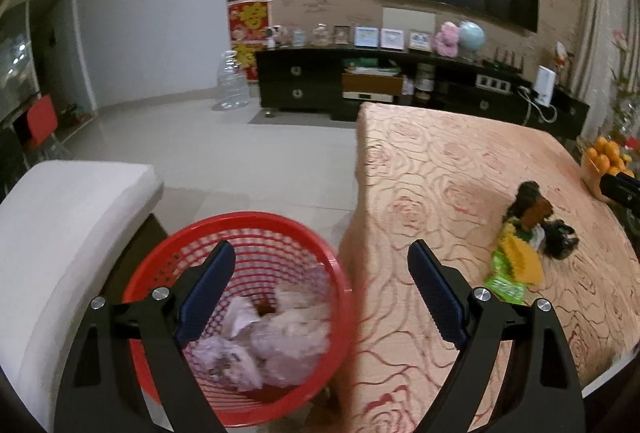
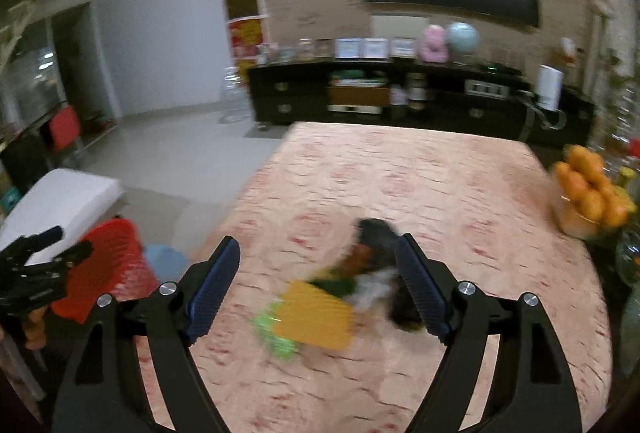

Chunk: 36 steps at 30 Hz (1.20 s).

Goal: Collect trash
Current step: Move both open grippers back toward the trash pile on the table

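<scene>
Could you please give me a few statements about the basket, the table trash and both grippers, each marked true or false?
1. The red basket is empty. False: it holds crumpled plastic and paper.
2. The left gripper is open. True.
3. The right gripper grips the yellow wrapper. False: its jaws are open and empty.
4. Wrappers lie on the table. True.
5. The basket stands on the table. False: it sits beside it, lower.

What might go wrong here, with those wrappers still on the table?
The heaped yellow, green and dark wrappers overlap, so the open right tongs may pinch just one and scatter the others. The red plastic mesh basket sits below the rose-patterned tablecloth's edge; a carried piece might drop onto the floor.
</scene>
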Tool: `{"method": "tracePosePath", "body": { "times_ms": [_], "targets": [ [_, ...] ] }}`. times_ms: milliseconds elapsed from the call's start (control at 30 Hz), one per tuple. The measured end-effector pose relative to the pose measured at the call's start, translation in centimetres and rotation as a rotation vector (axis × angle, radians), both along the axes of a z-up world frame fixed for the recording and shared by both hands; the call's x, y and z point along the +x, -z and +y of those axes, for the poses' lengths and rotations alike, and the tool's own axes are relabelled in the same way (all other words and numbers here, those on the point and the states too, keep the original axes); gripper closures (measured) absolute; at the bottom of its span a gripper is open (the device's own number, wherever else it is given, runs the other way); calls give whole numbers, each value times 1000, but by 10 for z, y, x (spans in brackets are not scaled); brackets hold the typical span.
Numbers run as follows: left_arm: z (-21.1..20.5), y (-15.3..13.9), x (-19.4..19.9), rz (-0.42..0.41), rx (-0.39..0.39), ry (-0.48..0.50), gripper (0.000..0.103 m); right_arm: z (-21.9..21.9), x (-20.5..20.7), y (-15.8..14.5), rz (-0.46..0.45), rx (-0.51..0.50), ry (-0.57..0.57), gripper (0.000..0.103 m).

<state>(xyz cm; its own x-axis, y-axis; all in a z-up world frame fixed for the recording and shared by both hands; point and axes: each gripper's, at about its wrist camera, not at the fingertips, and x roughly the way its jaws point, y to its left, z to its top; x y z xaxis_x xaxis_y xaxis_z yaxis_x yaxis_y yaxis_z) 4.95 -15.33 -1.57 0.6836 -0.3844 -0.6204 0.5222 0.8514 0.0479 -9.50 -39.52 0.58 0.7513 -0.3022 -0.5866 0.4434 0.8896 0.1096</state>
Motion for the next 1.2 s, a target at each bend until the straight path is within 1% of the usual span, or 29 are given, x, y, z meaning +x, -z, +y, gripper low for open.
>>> {"method": "tracePosePath", "body": {
  "times_ms": [100, 200, 367, 467, 667, 767, 867, 1000, 1100, 1200],
  "targets": [
    [-16, 3, -7, 2, 10, 30, 18, -17, -18, 7, 0, 29, 55, 25],
    [-29, 6, -13, 3, 25, 55, 18, -28, -33, 15, 10, 32, 109, 24],
    [-51, 15, -22, 2, 61, 90, 18, -41, -42, 27, 25, 64, 139, 24],
    [-62, 23, -25, 6, 86, 103, 18, -45, -40, 35, 33, 91, 132, 23],
    [-73, 37, -25, 22, 137, 104, 18, -30, -10, 62, 72, 170, 18, 23],
    [-70, 39, -21, 34, 138, 92, 18, -20, 9, 76, 98, 202, -25, 22],
    [-66, 41, -16, 47, 136, 78, 18, -11, 24, 81, 108, 213, -43, 15],
    [-62, 41, -13, 59, 130, 69, 18, -6, 45, 91, 126, 234, -56, 10],
    [-59, 40, -13, 60, 126, 68, 18, -8, 60, 104, 152, 262, -46, 10],
    [-56, 40, -12, 63, 123, 69, 18, -8, 68, 114, 177, 266, -27, 10]
  ]
}}
